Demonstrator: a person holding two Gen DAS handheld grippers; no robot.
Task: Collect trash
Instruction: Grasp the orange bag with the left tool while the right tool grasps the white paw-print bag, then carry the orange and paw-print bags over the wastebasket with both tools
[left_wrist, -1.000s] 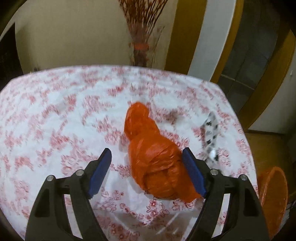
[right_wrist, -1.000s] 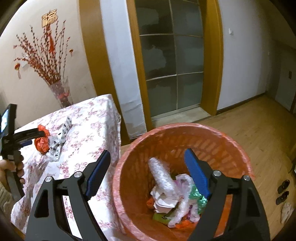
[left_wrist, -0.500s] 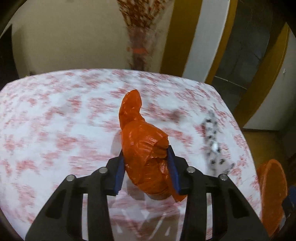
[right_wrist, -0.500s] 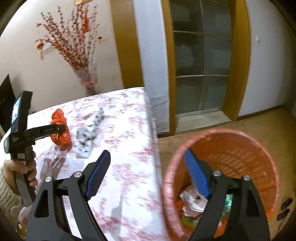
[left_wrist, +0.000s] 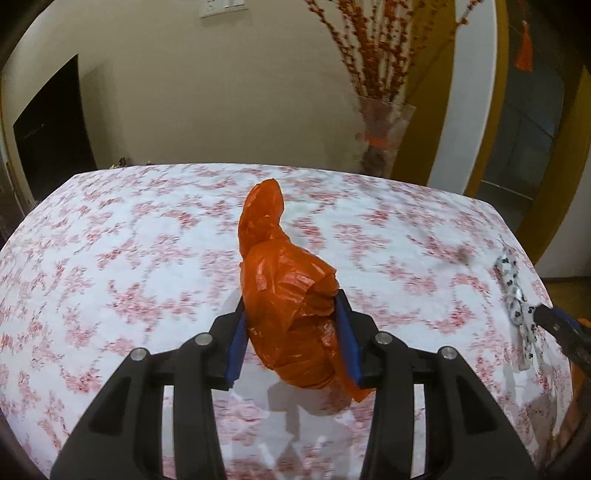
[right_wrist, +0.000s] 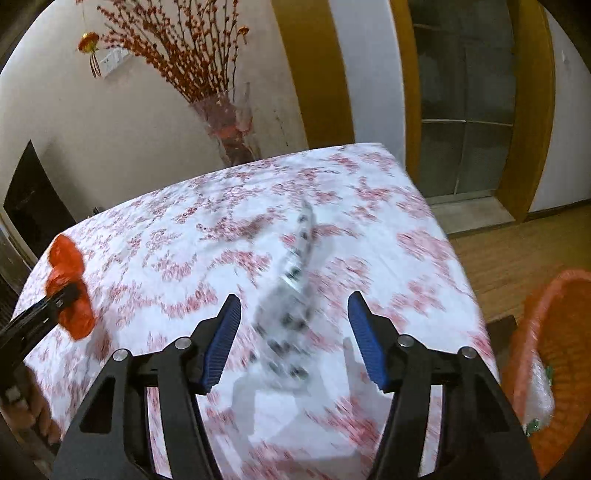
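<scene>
My left gripper (left_wrist: 291, 332) is shut on a crumpled orange plastic bag (left_wrist: 284, 295), lifted a little above the flowered tablecloth (left_wrist: 110, 258). The same orange bag (right_wrist: 70, 291) shows at the far left of the right wrist view, in the left gripper (right_wrist: 68, 295). My right gripper (right_wrist: 293, 332) hovers over a clear wrapper with black spots (right_wrist: 291, 295) lying on the cloth; its jaws are closing, the wrapper lies between them and the pads do not touch it. That wrapper (left_wrist: 517, 299) also appears at the right edge of the left wrist view.
An orange mesh bin (right_wrist: 554, 347) with trash inside stands on the wooden floor right of the table. A glass vase of red branches (right_wrist: 225, 122) stands behind the table's far edge. A hand (right_wrist: 26, 410) holds the left gripper. The table's right edge drops off near the bin.
The left gripper closed on the orange bag and raised it. The right gripper swung left from above the bin to over the spotted wrapper, and its jaws narrowed.
</scene>
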